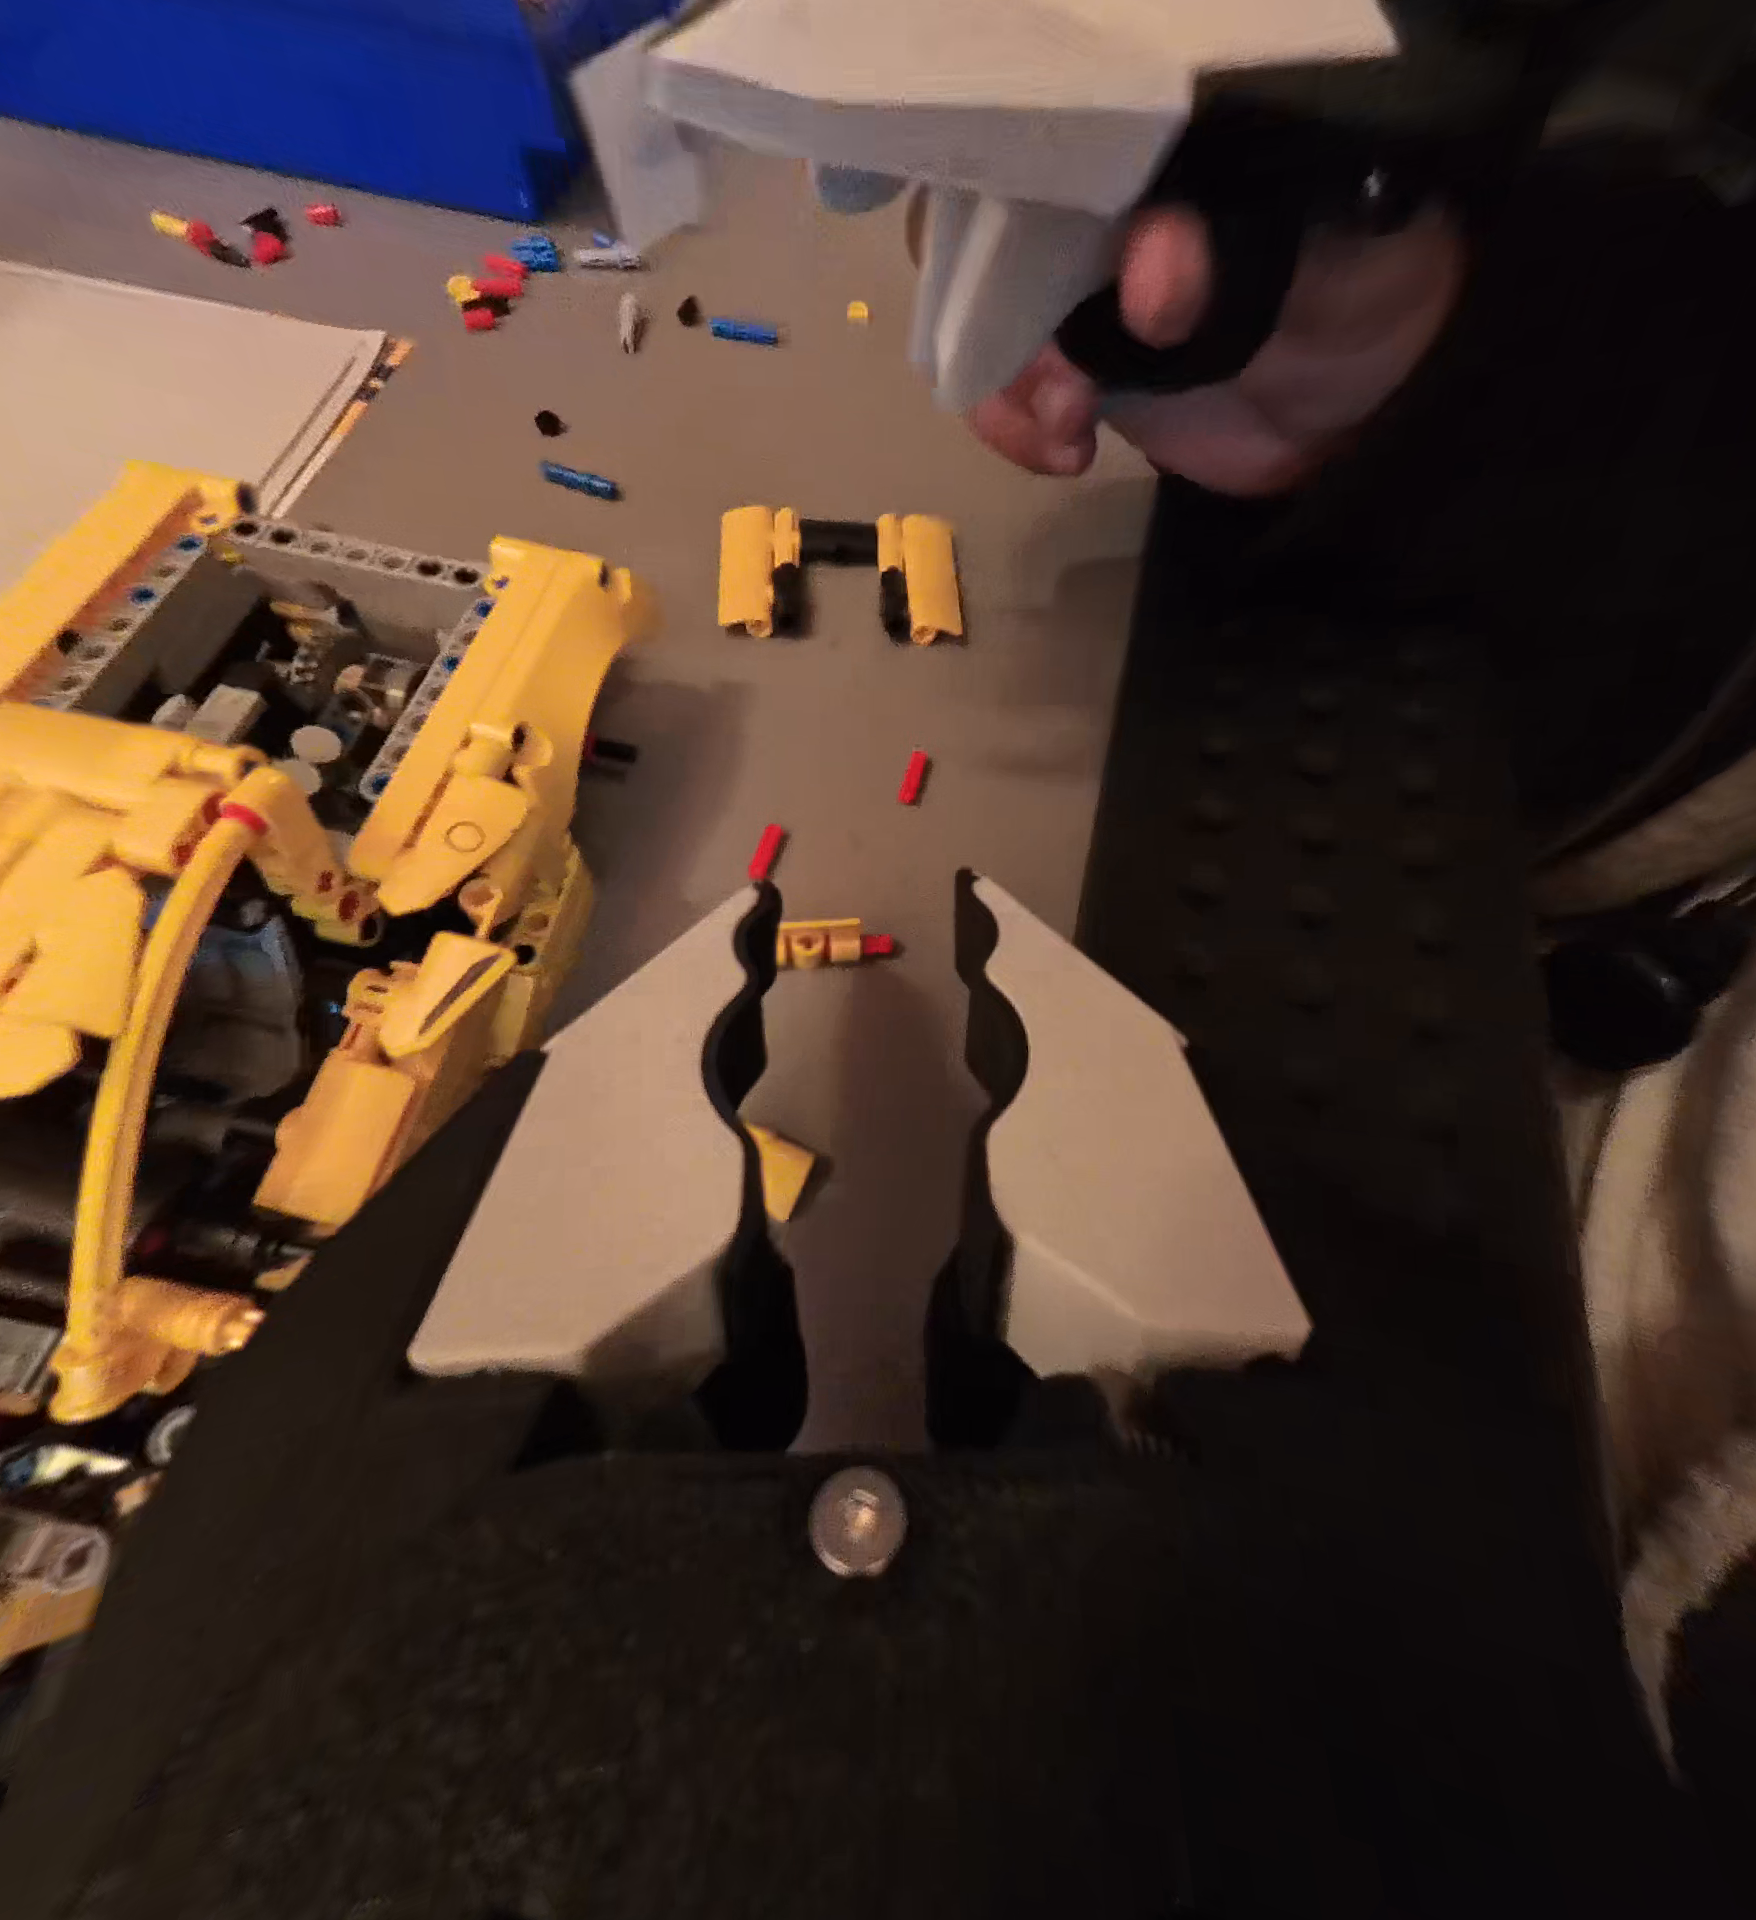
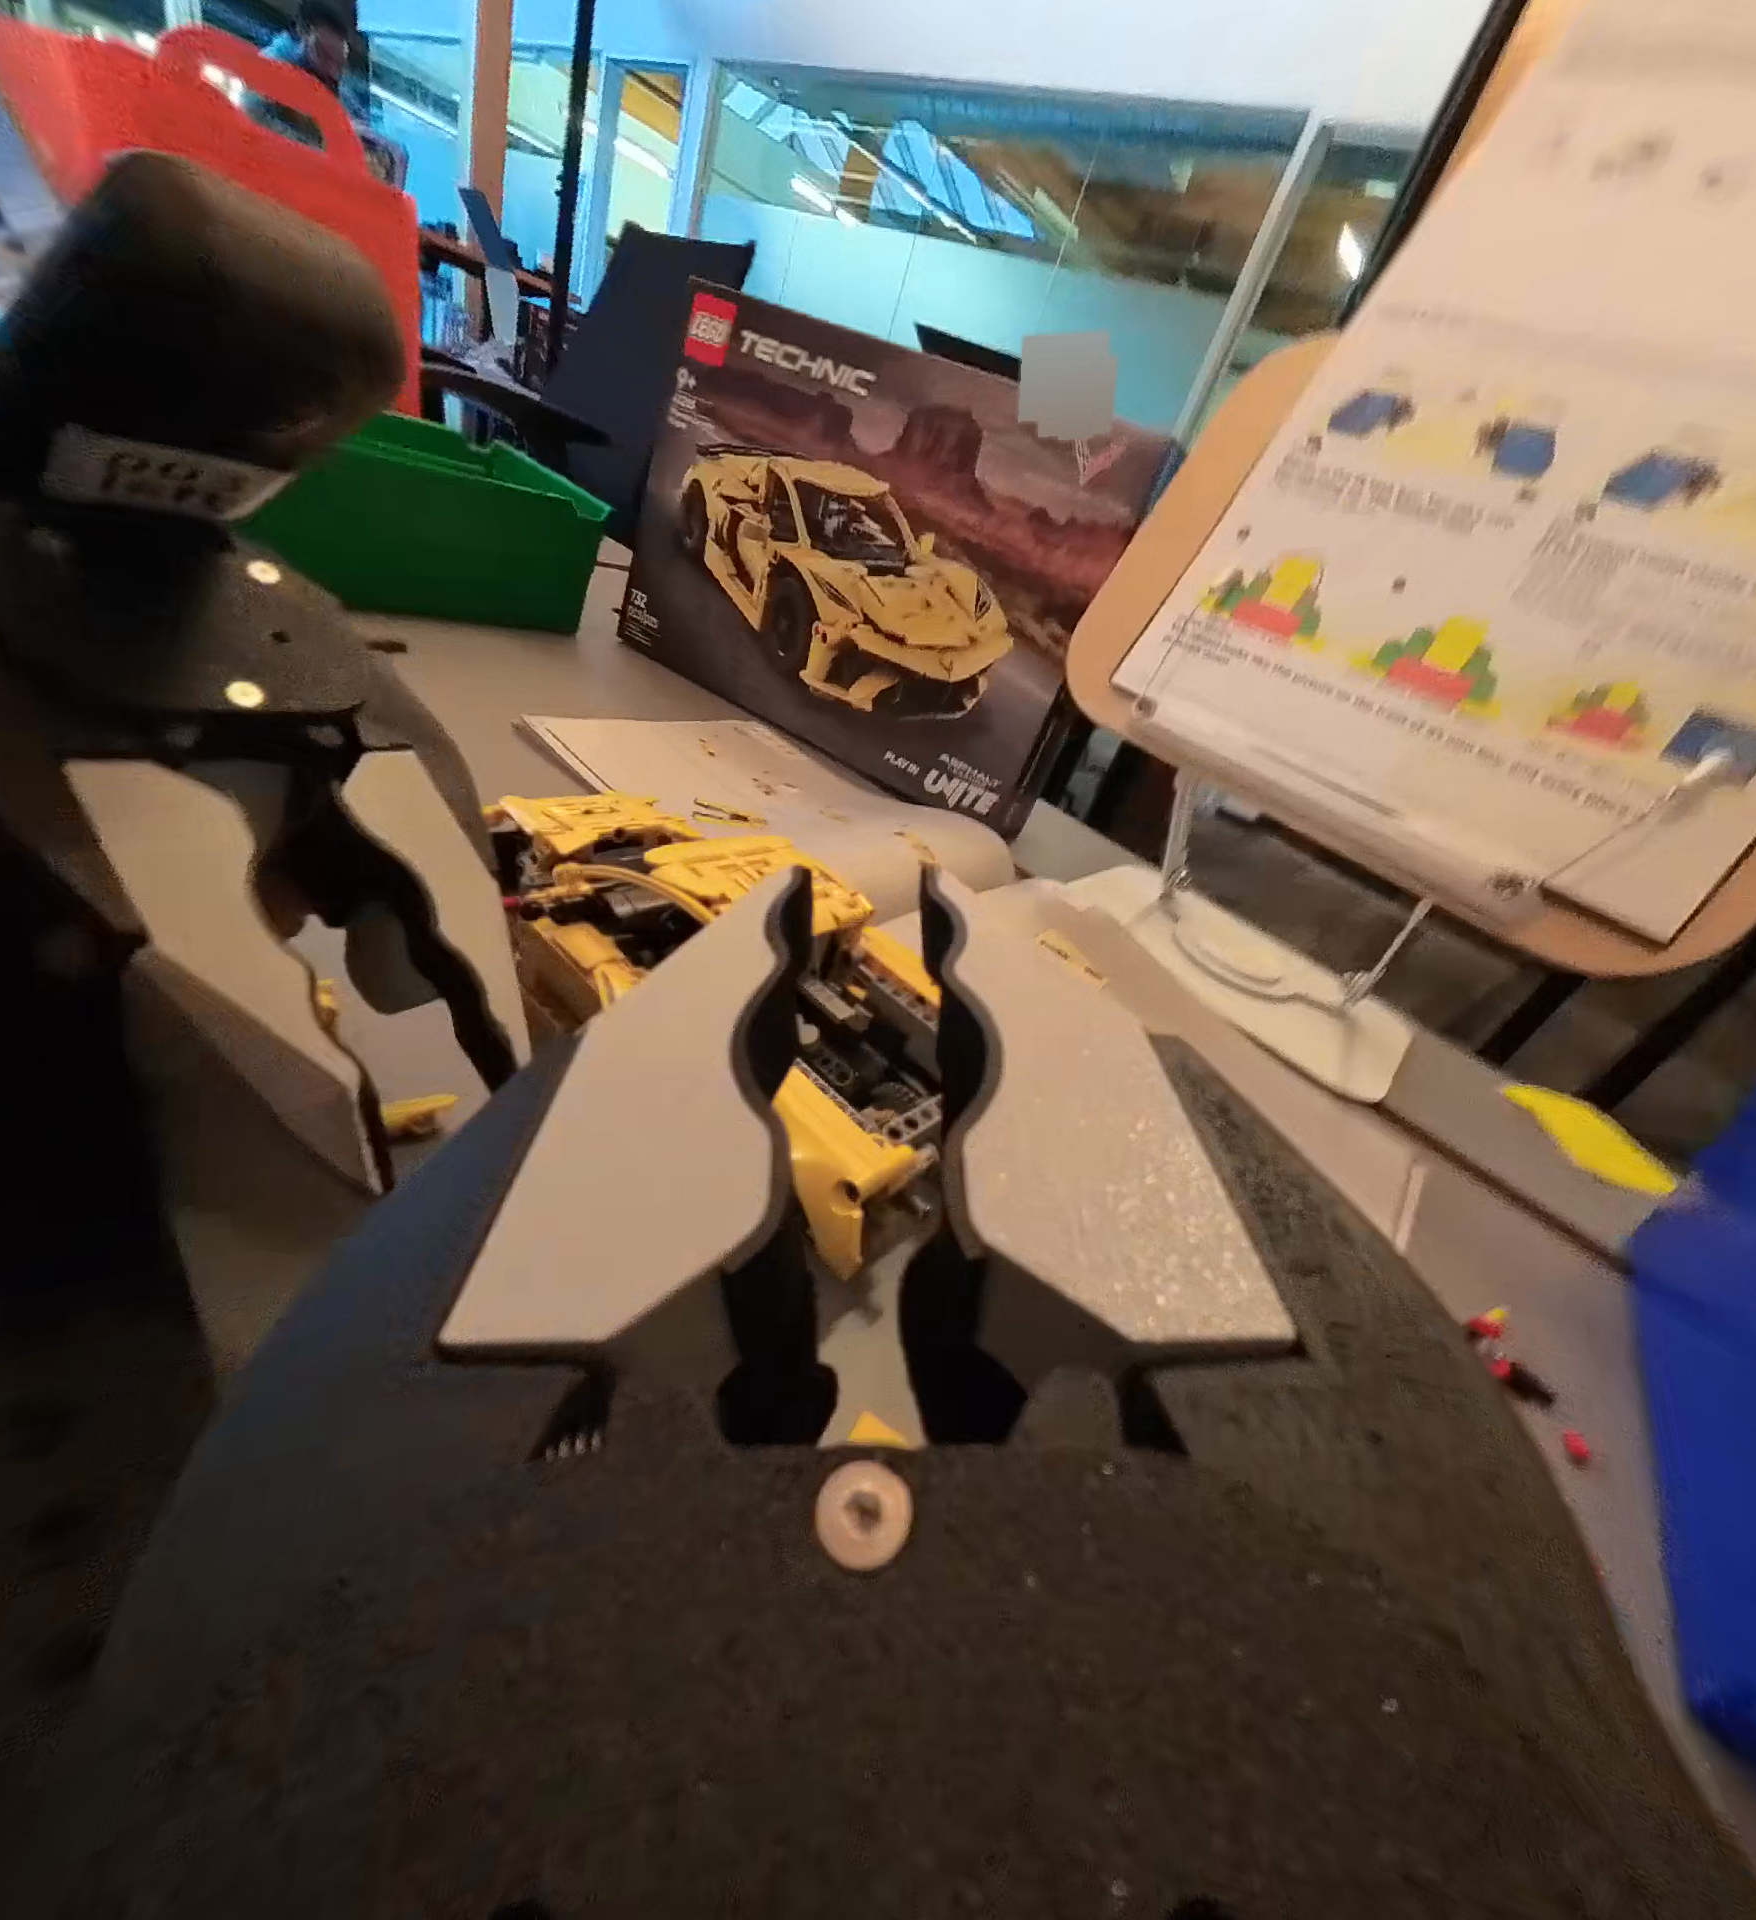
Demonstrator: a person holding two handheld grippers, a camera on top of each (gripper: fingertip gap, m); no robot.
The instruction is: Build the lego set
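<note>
Care is needed as the left gripper [image 1: 863, 904], spread and empty, is lowered squarely over the yellow connector [image 1: 822, 943] beside the car [image 1: 230, 883], while the right gripper [image 2: 866, 904], likewise parted and empty, is held clear above it.

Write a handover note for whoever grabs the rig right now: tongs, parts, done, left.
Left tongs: open, empty, hovering over a small yellow connector with a red pin.
Right tongs: open, empty, raised and aimed at the car.
Parts: car half built, on the table left of the left tongs. Yellow-black subassembly and two red pins lie loose ahead; more small pieces farther back. Manual lies behind the car.
Done: chassis and most yellow panels.
Left: loose parts not yet fitted; likely pick up the connector next.
</note>
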